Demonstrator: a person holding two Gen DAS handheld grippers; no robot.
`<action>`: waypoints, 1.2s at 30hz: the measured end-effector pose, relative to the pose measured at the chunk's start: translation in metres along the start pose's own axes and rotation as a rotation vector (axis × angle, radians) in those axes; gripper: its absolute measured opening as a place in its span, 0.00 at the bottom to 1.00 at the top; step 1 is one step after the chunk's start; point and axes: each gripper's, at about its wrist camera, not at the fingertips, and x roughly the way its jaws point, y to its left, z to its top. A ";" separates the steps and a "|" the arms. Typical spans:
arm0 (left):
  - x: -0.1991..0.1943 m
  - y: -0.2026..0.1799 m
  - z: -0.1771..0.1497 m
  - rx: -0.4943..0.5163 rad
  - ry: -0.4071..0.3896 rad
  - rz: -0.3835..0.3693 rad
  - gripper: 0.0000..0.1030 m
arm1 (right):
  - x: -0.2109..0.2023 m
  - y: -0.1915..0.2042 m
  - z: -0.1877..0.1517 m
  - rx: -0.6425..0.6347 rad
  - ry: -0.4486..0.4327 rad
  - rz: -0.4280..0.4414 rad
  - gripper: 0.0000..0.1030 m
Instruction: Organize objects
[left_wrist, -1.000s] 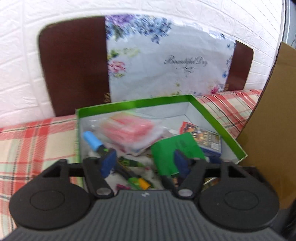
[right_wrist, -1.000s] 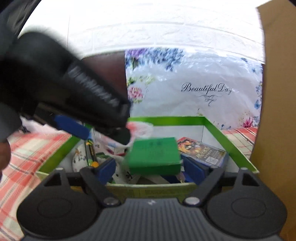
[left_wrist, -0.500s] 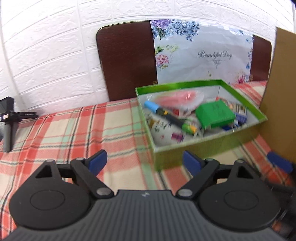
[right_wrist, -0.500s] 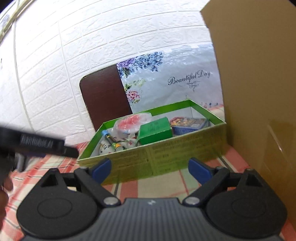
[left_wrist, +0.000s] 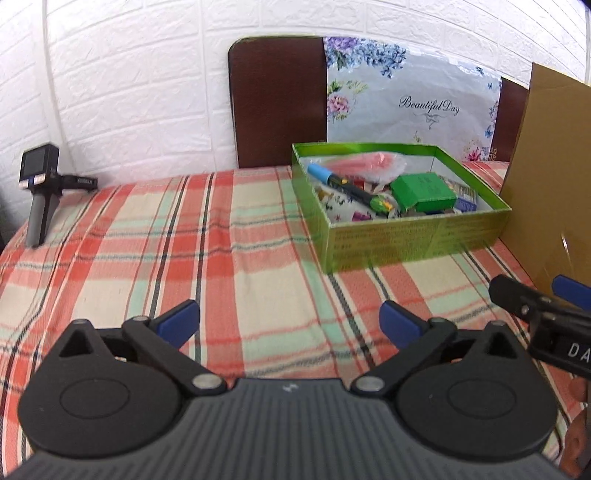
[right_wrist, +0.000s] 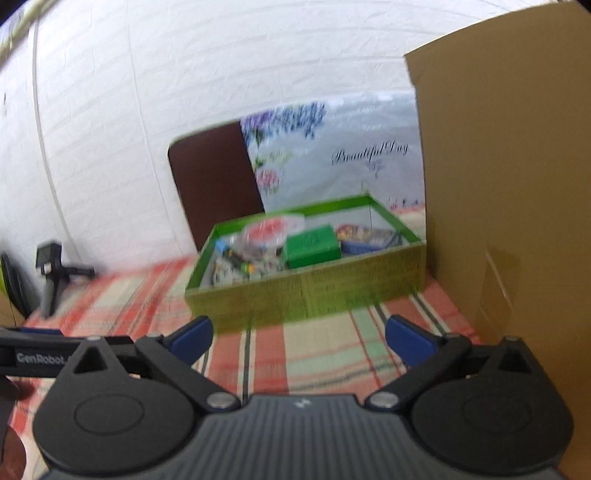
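A green open box (left_wrist: 417, 236) stands on the plaid tablecloth; it also shows in the right wrist view (right_wrist: 325, 284). Inside lie a green packet (left_wrist: 423, 192), a blue-capped marker (left_wrist: 345, 184), a pink item in clear plastic (left_wrist: 365, 164) and a blue printed pack (right_wrist: 365, 236). My left gripper (left_wrist: 290, 321) is open and empty, well short of the box over the cloth. My right gripper (right_wrist: 297, 336) is open and empty, in front of the box; its tip shows at the right edge of the left wrist view (left_wrist: 535, 295).
A tall cardboard sheet (left_wrist: 550, 177) stands right of the box. A small camera on a grey handle (left_wrist: 38, 192) stands at the table's far left. A brown board and a floral sheet (left_wrist: 410, 107) lean on the white brick wall behind.
Both grippers have drawn back from over the box toward the near side of the table. The green packet that was between the right fingers now lies in the box.
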 end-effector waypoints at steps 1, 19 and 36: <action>-0.001 0.001 -0.003 -0.001 0.004 -0.001 1.00 | -0.003 0.002 -0.002 0.001 -0.004 0.003 1.00; -0.029 0.015 -0.014 0.010 -0.074 0.040 1.00 | -0.041 0.037 0.000 -0.073 -0.082 0.000 1.00; -0.028 0.013 -0.018 0.010 -0.030 0.077 1.00 | -0.044 0.038 -0.001 -0.048 -0.102 -0.009 1.00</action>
